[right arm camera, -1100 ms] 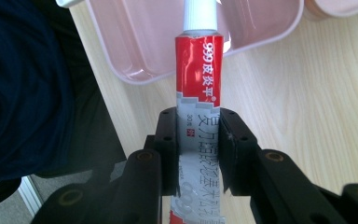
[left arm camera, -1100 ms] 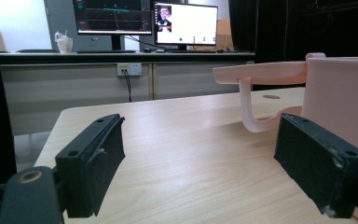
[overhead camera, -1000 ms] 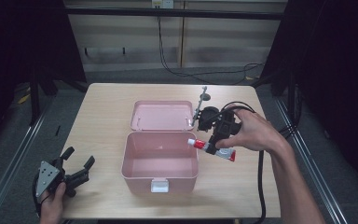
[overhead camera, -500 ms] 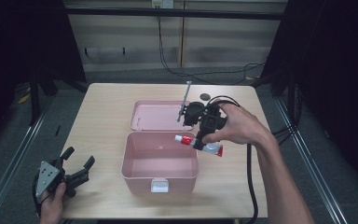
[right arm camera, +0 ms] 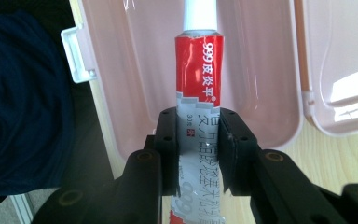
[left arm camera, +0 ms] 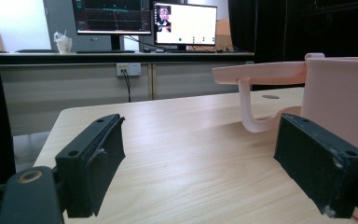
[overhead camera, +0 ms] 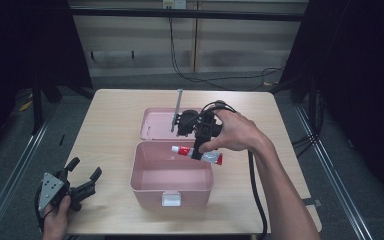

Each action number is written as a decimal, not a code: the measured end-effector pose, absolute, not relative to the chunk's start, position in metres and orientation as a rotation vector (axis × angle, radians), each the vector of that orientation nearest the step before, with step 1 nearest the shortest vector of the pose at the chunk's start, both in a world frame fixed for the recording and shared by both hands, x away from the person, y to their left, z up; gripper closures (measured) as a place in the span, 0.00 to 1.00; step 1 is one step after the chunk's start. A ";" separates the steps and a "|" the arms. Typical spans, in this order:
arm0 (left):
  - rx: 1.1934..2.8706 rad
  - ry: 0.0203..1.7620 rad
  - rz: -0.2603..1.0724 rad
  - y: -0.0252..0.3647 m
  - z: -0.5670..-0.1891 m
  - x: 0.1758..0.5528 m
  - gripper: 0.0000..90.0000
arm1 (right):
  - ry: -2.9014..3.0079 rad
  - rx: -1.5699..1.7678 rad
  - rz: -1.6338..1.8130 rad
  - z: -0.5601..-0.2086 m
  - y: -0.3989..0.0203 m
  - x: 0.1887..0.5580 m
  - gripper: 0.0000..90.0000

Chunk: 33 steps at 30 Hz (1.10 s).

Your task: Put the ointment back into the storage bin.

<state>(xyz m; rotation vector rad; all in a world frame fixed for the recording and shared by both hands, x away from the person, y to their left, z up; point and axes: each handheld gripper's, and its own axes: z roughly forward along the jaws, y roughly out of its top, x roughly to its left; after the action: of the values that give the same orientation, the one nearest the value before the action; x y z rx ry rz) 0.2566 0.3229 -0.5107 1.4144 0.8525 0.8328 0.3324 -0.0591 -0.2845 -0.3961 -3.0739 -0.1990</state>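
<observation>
The tube [right arm camera: 198,88] is clamped between the jaws of the right gripper [overhead camera: 198,150] and is held over the right edge of the open box [overhead camera: 172,187], cap toward the box interior. The placing step is judged to be in hand; next, the tube must be lowered into the box and the jaws opened. The left gripper [overhead camera: 82,182] is held wide and empty, well left of the box.
</observation>
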 end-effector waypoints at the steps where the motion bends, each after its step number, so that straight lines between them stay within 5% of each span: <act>1: 1.416 0.852 0.833 0.323 -0.511 0.257 0.17 | -3.074 -0.388 -0.196 -0.286 -0.057 0.333 0.79; 33: 1.413 0.851 0.830 0.323 -0.511 0.257 0.17 | -3.073 -0.284 -0.133 -0.342 -0.017 0.358 0.79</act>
<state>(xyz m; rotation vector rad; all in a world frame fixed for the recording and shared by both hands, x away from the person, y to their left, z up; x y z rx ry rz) 0.2566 0.3230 -0.5107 1.4132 0.8505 0.8302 0.3578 -0.0166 -0.3416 -0.2838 -3.0731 -0.1333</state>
